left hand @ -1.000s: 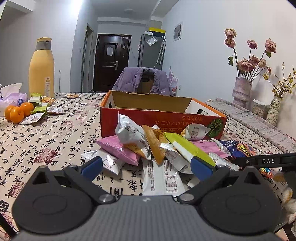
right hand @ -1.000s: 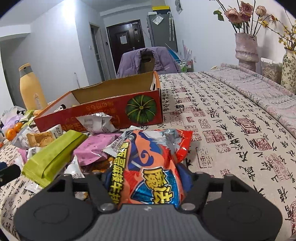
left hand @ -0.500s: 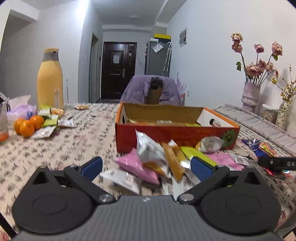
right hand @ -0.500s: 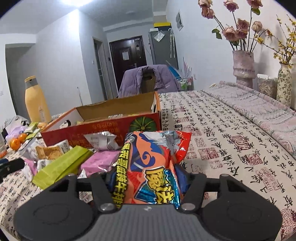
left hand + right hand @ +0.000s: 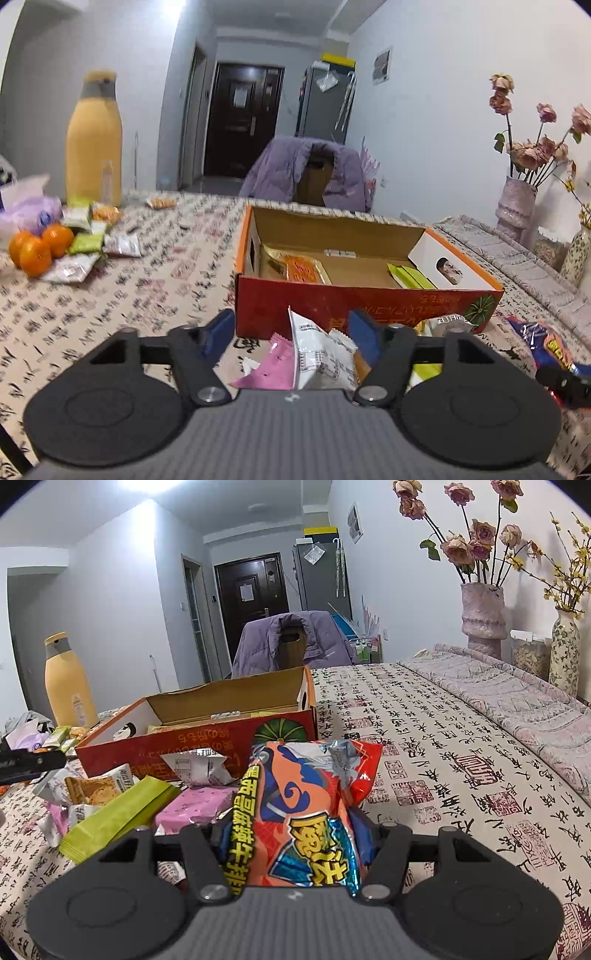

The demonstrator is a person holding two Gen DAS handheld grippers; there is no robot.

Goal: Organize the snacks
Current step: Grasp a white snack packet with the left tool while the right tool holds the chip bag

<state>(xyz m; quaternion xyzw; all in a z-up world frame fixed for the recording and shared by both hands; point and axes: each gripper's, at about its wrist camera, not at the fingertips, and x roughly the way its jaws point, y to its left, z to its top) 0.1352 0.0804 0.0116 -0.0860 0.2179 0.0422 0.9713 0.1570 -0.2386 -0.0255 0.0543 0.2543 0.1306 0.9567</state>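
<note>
Far left on my left camera there's a tall yellow bottle (image 5: 94, 138) at the back of the table (image 5: 110, 295), with some oranges (image 5: 37, 245) and a few small packets (image 5: 92, 240) lying in front of it. All of that sits well apart from the main pile.

My left gripper (image 5: 291, 330) is wide open, nothing between the blue fingers (image 5: 218, 328). It hovers over the near pile, where a white packet (image 5: 321, 356) sticks up between the fingers and a pink packet (image 5: 269, 369) lies just beside it. Neither looks pinched.

Right behind that is the open red box (image 5: 369, 302). Inside I can see an orange-and-gold bag (image 5: 295, 267) at its left end and a green packet (image 5: 410, 275) toward the right end, both on the cardboard floor.

Over on the right camera, the loose pile sits in front of the box (image 5: 207, 746): a long green bar (image 5: 118, 818) in the foreground, a pink packet (image 5: 195, 805) next to it, a crumpled silver wrapper (image 5: 195, 768) up against the box wall.

My right gripper (image 5: 295, 845) is clamped on a big orange-and-blue snack bag (image 5: 306, 805), which stands upright between the fingers, just in front of the box's right corner. Not in the box yet.

Further right it's patterned tablecloth, then a pink vase of dried roses (image 5: 482, 616) and a second, floral vase (image 5: 563, 651) at the table's far edge.
</note>
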